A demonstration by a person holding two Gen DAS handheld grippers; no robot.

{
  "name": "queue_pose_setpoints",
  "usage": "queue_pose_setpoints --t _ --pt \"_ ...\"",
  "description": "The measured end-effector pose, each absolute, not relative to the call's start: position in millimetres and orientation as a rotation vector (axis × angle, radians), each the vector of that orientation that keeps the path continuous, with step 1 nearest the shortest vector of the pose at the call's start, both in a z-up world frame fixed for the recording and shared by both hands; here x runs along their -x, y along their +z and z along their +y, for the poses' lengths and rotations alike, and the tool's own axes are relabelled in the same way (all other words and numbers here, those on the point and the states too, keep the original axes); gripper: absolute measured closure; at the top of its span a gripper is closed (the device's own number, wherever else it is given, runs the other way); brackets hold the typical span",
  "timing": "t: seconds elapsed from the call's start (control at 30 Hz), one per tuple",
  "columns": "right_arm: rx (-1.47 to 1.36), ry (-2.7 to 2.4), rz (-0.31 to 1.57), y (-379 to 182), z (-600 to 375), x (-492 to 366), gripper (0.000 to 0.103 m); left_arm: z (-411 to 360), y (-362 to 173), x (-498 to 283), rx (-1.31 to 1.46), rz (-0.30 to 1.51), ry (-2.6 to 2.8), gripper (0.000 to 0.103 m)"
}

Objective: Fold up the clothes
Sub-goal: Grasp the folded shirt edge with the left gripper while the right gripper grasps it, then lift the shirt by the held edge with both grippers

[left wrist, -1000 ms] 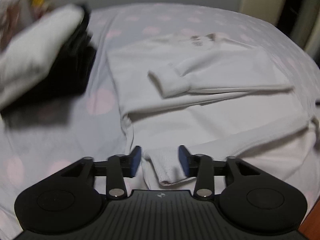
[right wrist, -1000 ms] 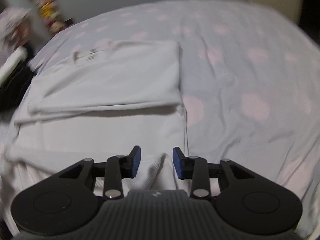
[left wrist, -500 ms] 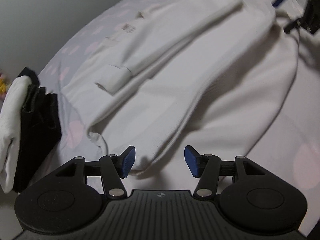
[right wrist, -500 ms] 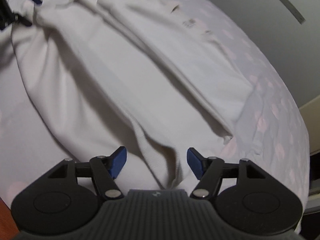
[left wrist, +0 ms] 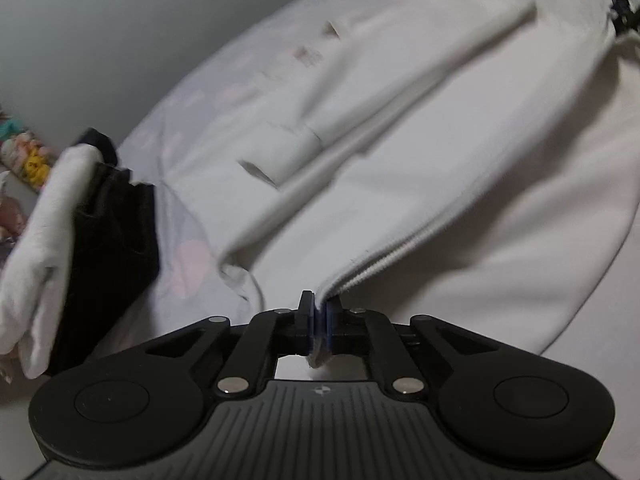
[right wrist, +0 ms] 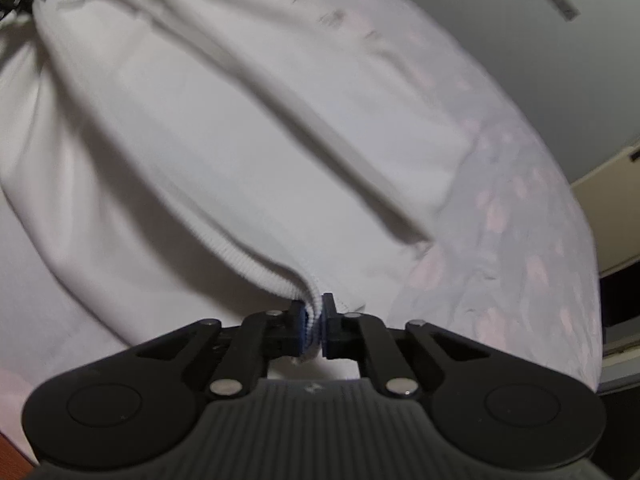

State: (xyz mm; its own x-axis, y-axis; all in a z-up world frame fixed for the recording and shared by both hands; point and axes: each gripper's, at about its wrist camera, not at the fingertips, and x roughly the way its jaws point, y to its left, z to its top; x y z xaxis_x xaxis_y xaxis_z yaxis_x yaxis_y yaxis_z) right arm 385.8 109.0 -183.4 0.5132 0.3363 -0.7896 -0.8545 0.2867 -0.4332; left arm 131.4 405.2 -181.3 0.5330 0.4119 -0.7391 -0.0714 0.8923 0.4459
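Observation:
A white long-sleeved sweatshirt (left wrist: pixel 400 152) lies on the bed with its sleeves folded across the body; it also fills the right wrist view (right wrist: pixel 240 120). My left gripper (left wrist: pixel 319 320) is shut on the ribbed hem (left wrist: pixel 384 260) at one bottom corner. My right gripper (right wrist: pixel 312 322) is shut on the ribbed hem (right wrist: pixel 260 264) at the other bottom corner. The hem stretches between the two grippers, lifted off the sheet. The right gripper shows at the top right of the left wrist view (left wrist: pixel 624 4).
A stack of folded clothes, white (left wrist: pixel 36 240) over black (left wrist: pixel 112 232), sits on the bed at the left. The bed sheet (right wrist: pixel 520 248) is grey with pink dots. A grey wall (left wrist: pixel 100 40) stands behind the bed.
Both grippers have closed on the sweatshirt's ribbed hem, which they straddled open half a second ago. The hem is now pulled taut and raised between them.

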Motion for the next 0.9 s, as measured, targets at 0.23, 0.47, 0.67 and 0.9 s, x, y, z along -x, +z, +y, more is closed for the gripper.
queue_pose_setpoints --t 0.23,0.47,0.67,0.9 --pt "0.821 0.803 0.473 -105 63 -339 0.096 380 -99 -77 -0.299 0.783 0.394 0.098" --pt "0.713 0.733 0.356 -53 10 -275 0.097 335 -44 -17 -0.291 0.632 0.444 0.097" --pt "0.617 0.675 0.27 -30 -24 -239 0.097 306 -16 17 -0.318 0.523 0.488 0.098" --pt "0.519 0.643 0.217 -3 -58 -203 0.098 285 14 49 -0.341 0.435 0.504 0.098"
